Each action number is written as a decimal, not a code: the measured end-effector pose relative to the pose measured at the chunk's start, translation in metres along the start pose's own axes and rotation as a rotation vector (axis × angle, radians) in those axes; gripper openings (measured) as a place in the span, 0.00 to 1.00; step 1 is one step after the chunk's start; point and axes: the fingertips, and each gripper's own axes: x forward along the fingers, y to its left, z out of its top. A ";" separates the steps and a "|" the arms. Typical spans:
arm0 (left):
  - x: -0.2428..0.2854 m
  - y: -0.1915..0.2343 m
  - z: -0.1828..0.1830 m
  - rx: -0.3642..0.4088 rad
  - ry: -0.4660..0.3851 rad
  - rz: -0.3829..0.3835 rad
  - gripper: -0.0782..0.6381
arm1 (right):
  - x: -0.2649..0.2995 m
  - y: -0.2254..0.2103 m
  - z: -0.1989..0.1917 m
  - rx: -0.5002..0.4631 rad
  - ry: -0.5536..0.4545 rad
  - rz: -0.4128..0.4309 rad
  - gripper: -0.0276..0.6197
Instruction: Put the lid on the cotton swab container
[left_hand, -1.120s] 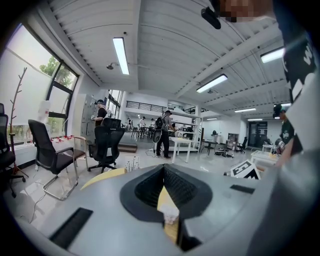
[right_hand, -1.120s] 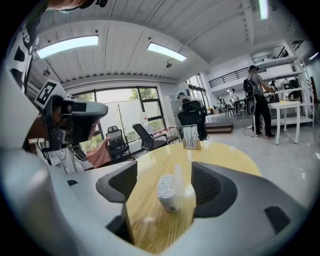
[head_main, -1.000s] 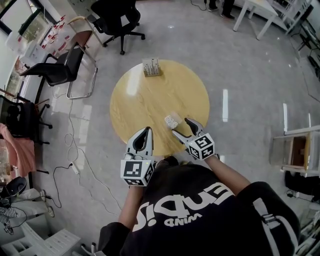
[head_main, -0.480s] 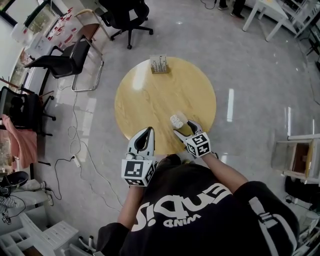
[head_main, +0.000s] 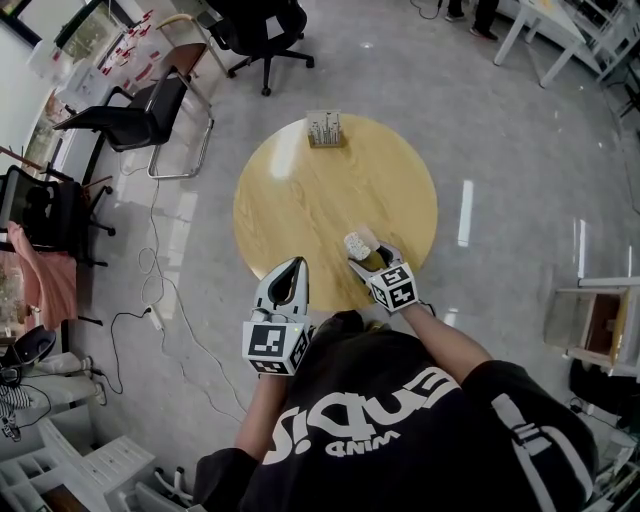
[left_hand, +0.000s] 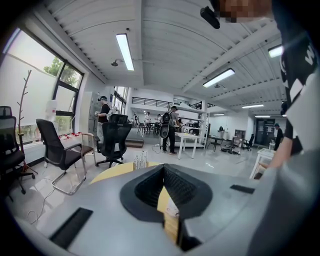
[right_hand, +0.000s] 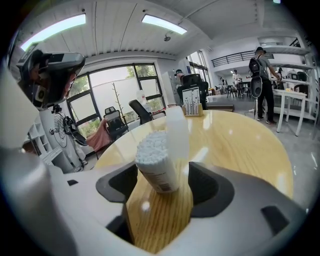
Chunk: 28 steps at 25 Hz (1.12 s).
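Note:
The cotton swab container (right_hand: 156, 162) stands upright on the round wooden table (head_main: 300, 200), its top uncovered and the white swab heads showing. A clear lid (right_hand: 177, 131) stands just behind it, touching or nearly so. My right gripper (right_hand: 162, 190) is open, one jaw on each side of the container with a gap at both. In the head view the container (head_main: 356, 243) sits near the table's front edge at the right gripper (head_main: 366, 256). My left gripper (head_main: 289, 275) is shut and empty over the table's near edge, left of the container.
A small holder with upright items (head_main: 325, 130) stands at the table's far edge. Black office chairs (head_main: 150, 115) stand on the grey floor at the far left, with cables beside them. White tables (head_main: 545, 30) and people are further off.
My right gripper has moved forward, so the container now stands between its jaws instead of ahead of them. The left gripper has stayed where it was.

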 end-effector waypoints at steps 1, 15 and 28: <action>0.000 0.001 0.000 -0.001 0.001 0.002 0.13 | 0.001 0.001 0.000 -0.006 0.003 0.004 0.53; -0.003 0.007 -0.001 -0.006 0.008 0.005 0.13 | 0.006 0.006 0.001 -0.034 0.028 0.012 0.45; -0.002 0.008 0.000 0.002 0.002 0.009 0.13 | 0.008 0.005 0.002 -0.053 0.035 0.025 0.38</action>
